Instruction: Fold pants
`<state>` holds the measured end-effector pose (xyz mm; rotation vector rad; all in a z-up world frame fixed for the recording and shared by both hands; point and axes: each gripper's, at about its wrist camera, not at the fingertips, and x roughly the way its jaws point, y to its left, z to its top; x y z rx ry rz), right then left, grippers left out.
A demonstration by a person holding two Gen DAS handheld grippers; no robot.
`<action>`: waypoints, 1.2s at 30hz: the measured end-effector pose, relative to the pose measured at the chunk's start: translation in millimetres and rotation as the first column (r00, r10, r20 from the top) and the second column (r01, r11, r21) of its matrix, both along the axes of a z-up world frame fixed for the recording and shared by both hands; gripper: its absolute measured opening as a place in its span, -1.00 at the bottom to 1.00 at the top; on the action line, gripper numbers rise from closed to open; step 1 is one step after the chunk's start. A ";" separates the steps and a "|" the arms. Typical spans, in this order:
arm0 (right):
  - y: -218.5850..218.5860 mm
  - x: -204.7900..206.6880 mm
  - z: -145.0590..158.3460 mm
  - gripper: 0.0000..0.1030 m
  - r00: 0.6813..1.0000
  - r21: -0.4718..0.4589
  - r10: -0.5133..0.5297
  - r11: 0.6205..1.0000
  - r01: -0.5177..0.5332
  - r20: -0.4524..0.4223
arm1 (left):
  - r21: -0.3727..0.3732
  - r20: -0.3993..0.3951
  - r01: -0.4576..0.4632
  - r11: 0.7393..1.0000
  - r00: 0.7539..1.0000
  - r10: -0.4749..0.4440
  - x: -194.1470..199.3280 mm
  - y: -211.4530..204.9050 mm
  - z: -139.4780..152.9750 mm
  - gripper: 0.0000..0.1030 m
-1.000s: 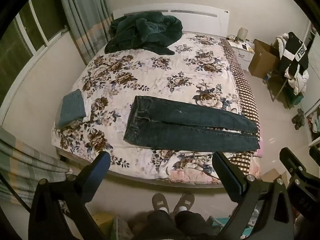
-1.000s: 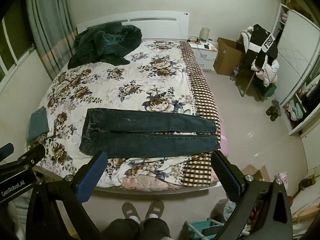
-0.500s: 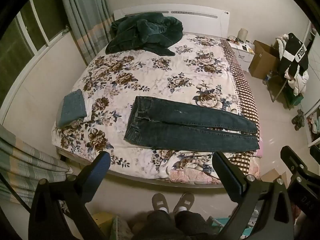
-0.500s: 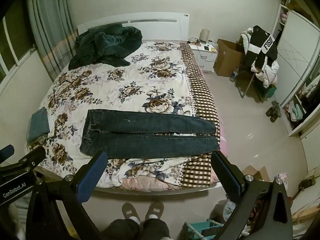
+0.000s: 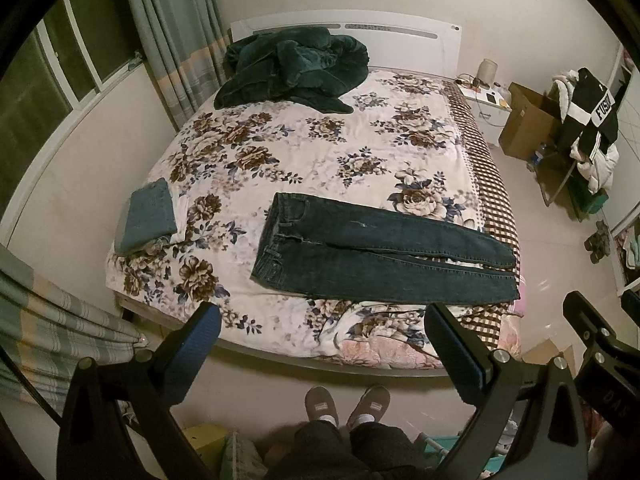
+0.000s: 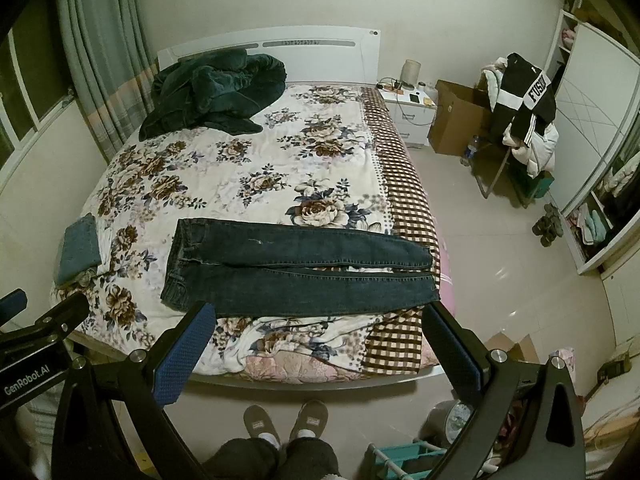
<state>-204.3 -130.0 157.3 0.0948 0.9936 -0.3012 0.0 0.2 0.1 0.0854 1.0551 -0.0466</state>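
Note:
Dark blue jeans (image 5: 376, 256) lie flat across the near part of the floral bed (image 5: 320, 152), waist to the left, legs stretched right to the bed's edge. They also show in the right wrist view (image 6: 292, 268). My left gripper (image 5: 320, 332) is open and empty, held above the bed's foot, well short of the jeans. My right gripper (image 6: 318, 330) is open and empty too, hovering over the near edge of the bed just below the jeans. Neither touches the cloth.
A folded blue garment (image 5: 150, 216) lies at the bed's left edge. A dark green blanket (image 5: 292, 68) is heaped by the headboard. A nightstand (image 6: 412, 112), cardboard box (image 6: 460, 120) and clothes-laden chair (image 6: 524, 120) stand right. Curtains (image 5: 52, 340) hang left. My slippered feet (image 6: 286, 424) stand at the bed's foot.
Both views have drifted slightly closer to the bed. The jeans have not moved and both grippers stay open.

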 end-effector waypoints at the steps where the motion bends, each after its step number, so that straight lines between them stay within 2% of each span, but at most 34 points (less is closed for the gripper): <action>1: 0.2 0.1 0.1 1.00 1.000 -0.002 0.000 1.000 0.000 0.000 | 0.001 0.001 0.000 1.000 1.000 0.000 0.0 -0.1 0.0 1.00; 36: 2.0 1.8 7.3 1.00 1.000 -0.001 0.001 1.000 -0.001 0.004 | 0.002 0.010 0.000 1.000 1.000 0.000 0.3 0.5 0.4 1.00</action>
